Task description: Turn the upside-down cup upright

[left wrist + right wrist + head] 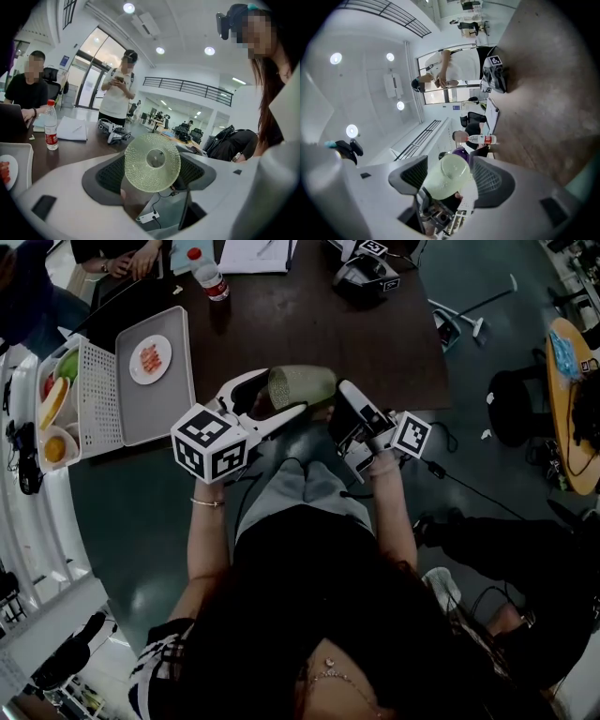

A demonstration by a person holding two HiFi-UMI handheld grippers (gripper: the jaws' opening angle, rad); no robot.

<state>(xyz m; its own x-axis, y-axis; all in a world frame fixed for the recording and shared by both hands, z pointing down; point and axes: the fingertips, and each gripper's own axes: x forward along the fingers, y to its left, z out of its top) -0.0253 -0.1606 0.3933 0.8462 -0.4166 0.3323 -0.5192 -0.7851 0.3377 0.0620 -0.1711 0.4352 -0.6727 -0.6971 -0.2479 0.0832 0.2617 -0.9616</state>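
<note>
A pale green dimpled cup (302,385) lies on its side in the air over the near edge of the dark table (309,324). My left gripper (291,392) is shut on it, a white finger along each side. In the left gripper view the cup's round base (152,162) faces the camera and fills the gap between the pads (110,176). My right gripper (339,395) meets the cup's other end from the right. In the right gripper view the cup (447,176) sits between the right gripper (449,177) pads; whether they press on it does not show.
A white tray (155,409) with a plate of food (150,359) lies on the table's left, beside a basket (94,395) and fruit. A water bottle (208,276), papers and spare grippers (366,268) are at the far edge. People sit and stand beyond the table.
</note>
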